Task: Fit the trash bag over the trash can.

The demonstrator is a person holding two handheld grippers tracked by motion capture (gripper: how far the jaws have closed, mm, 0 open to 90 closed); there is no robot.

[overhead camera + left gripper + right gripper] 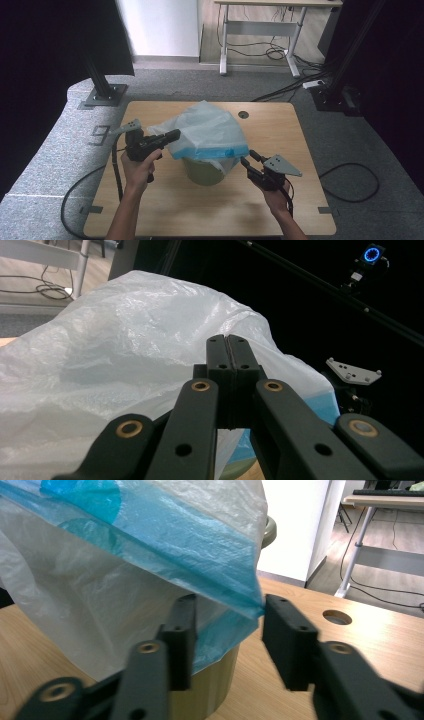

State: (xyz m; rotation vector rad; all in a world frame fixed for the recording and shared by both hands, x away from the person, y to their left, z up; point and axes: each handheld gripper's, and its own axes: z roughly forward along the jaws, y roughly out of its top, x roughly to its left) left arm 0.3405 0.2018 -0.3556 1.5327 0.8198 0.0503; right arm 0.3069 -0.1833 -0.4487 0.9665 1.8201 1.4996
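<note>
High view first: a translucent plastic bag [207, 131] with a blue band drapes over an olive-green bin [204, 171] standing near the middle of the tabletop [165, 210]. On the left, the left gripper [172, 134] comes in level from the bag's left side, its fingers clenched tight together with the tip right at the bag's crumpled edge. Left gripper view confirms it, the two black fingers [220, 360] pressed flat against each other with no gap, the white film [125, 350] billowing directly behind and around them; whether a fold of film is pinched between them I cannot tell.

Over to the right: the right gripper [248, 159] sits low, just beside the bin's right side, under the overhanging blue hem. Right gripper view shows its fingers [182, 640] parted, and the bag's blue edge [220, 595] hangs down into the gap between them, its corner close to the right-hand finger. The pads are not pressing on the film, so that side stays released. The bin's green wall [215, 680] sits just behind the fingers, with the far side of the tabletop showing its round cable hole [337, 617].
</note>
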